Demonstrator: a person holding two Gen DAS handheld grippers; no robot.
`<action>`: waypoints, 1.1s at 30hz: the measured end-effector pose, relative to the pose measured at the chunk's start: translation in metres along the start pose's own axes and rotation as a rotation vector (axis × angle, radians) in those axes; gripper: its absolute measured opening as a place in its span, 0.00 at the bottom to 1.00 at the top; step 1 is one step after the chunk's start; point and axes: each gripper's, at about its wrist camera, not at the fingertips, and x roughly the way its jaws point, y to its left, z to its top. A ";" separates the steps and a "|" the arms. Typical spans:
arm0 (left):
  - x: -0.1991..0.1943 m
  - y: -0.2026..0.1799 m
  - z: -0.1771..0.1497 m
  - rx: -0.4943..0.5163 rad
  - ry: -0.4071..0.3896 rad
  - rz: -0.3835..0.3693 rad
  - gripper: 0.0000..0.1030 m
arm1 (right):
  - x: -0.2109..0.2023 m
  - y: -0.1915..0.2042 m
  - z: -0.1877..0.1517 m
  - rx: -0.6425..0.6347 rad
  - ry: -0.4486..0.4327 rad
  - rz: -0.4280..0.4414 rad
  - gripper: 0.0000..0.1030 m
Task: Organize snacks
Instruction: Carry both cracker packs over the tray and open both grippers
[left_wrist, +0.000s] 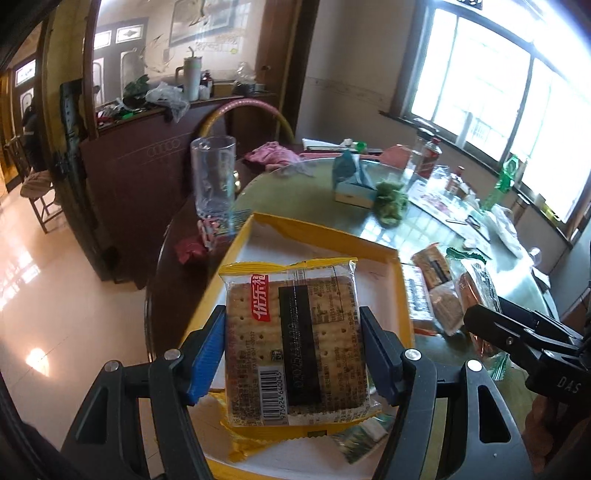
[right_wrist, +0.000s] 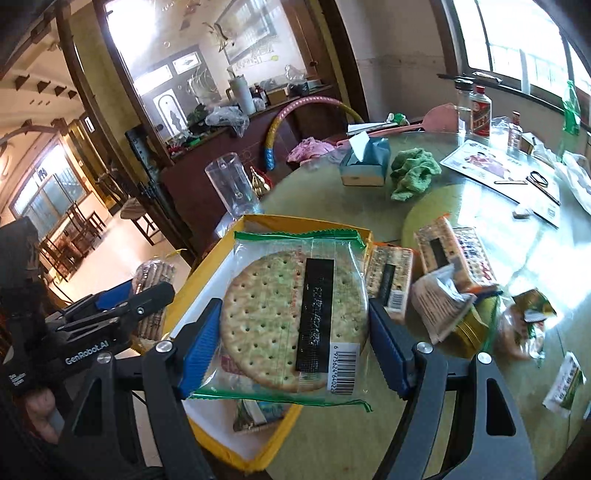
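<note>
Nearest in the left wrist view, a square cracker packet (left_wrist: 295, 350) with yellow crimped ends is pinched between the blue pads of the left tongs (left_wrist: 293, 349), held by its two side edges. In the right wrist view, a round cracker packet (right_wrist: 291, 321) with green crimped ends is pinched the same way by the right tongs (right_wrist: 293, 341). Both packets are carried over the yellow tray (right_wrist: 207, 273), which sits at the near edge of the desk (right_wrist: 480, 206); a small green-printed packet (right_wrist: 255, 413) is already seen lying on the tray's white floor.

The step in hand is judged to be the placing of both packets into the tray. It would be done well if each packet were lowered flat and close to the floor before the pads are spread, so that nothing tips over the low rim. The two tongs should be kept apart, each to its own half of the tray, and the packet already inside should not be covered carelessly.

Just beyond the tray's right side, loose cracker packets (right_wrist: 447, 254) are left on the desk. Farther off, a clear glass (right_wrist: 231, 184) is seen near the left edge, then a tissue box (right_wrist: 364, 162) and a green cloth (right_wrist: 413, 177).
</note>
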 end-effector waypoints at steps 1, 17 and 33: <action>0.000 0.004 0.000 -0.002 0.002 0.000 0.67 | 0.005 0.002 0.002 -0.004 0.004 -0.004 0.74; 0.076 0.045 0.014 -0.025 0.135 0.002 0.67 | 0.095 0.008 0.009 -0.005 0.140 -0.003 0.74; 0.110 0.031 0.017 0.083 0.209 0.121 0.67 | 0.151 0.013 0.007 -0.065 0.204 -0.139 0.75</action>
